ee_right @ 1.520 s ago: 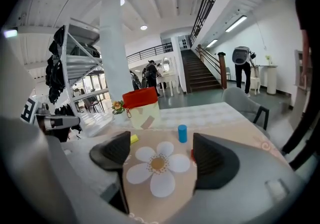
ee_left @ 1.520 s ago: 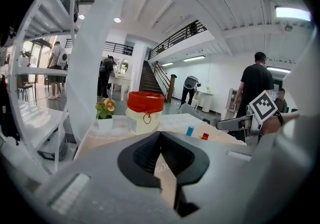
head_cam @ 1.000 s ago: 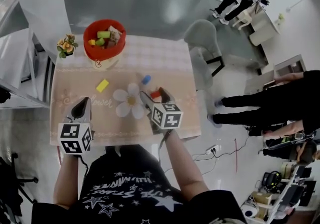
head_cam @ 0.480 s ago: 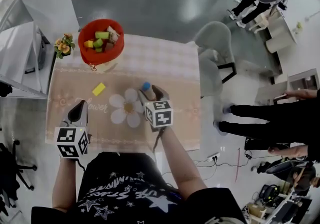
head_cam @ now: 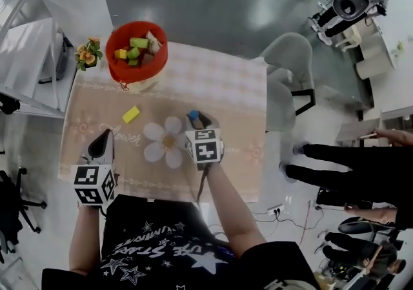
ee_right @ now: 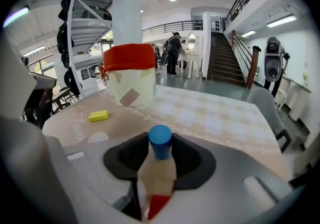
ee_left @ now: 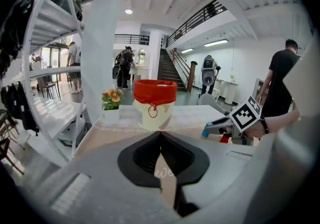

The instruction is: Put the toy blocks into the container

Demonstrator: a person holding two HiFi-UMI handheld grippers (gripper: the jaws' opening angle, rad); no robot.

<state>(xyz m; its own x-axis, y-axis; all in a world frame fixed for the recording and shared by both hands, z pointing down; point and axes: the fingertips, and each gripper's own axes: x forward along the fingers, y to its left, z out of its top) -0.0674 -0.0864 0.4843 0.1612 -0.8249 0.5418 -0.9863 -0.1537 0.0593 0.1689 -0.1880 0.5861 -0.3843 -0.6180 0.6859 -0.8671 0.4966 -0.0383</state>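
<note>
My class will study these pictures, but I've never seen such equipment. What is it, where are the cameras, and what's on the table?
A person holds a two-jaw gripper in each hand. One camera on the head looks down; one rides on each gripper, looking along its jaws. The table bears a red-topped container of blocks, potted flowers, a yellow block and a red block. The left gripper is shut, empty. The right gripper's jaws have just been closing and grip a blue cylinder block.
</note>
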